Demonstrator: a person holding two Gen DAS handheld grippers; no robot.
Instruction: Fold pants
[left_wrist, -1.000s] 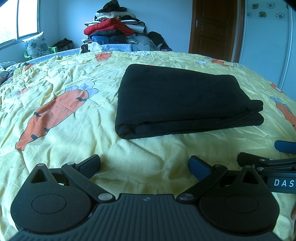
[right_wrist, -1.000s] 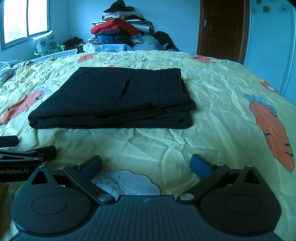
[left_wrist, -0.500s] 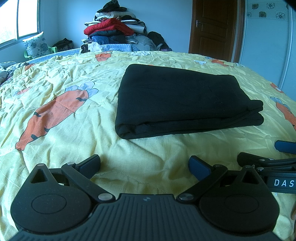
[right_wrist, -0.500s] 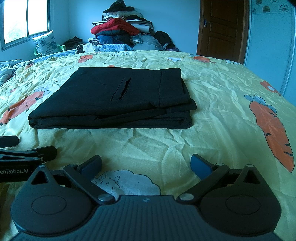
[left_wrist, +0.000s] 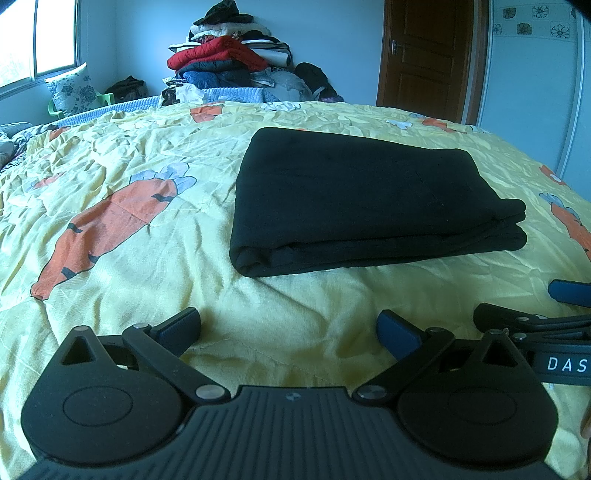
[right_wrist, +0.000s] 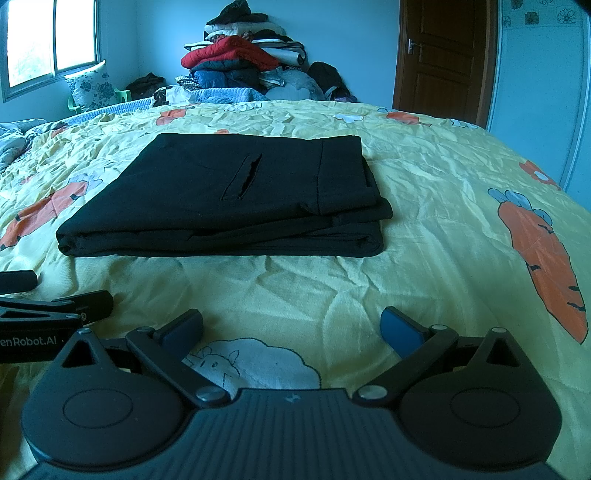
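Note:
The black pants (left_wrist: 365, 199) lie folded into a flat rectangle on the yellow carrot-print bedspread (left_wrist: 122, 177); the right wrist view shows them (right_wrist: 236, 195) with a pocket slit on top. My left gripper (left_wrist: 288, 325) is open and empty, low over the bedspread, well short of the pants' near edge. My right gripper (right_wrist: 291, 325) is open and empty too, equally short of the pants. Each gripper shows at the edge of the other's view: the right one (left_wrist: 569, 306) and the left one (right_wrist: 55, 299).
A pile of clothes and quilts (left_wrist: 229, 62) stands beyond the bed's far side. A floral pillow (left_wrist: 72, 88) is at the far left under a window. A brown door (left_wrist: 428, 55) is at the back right.

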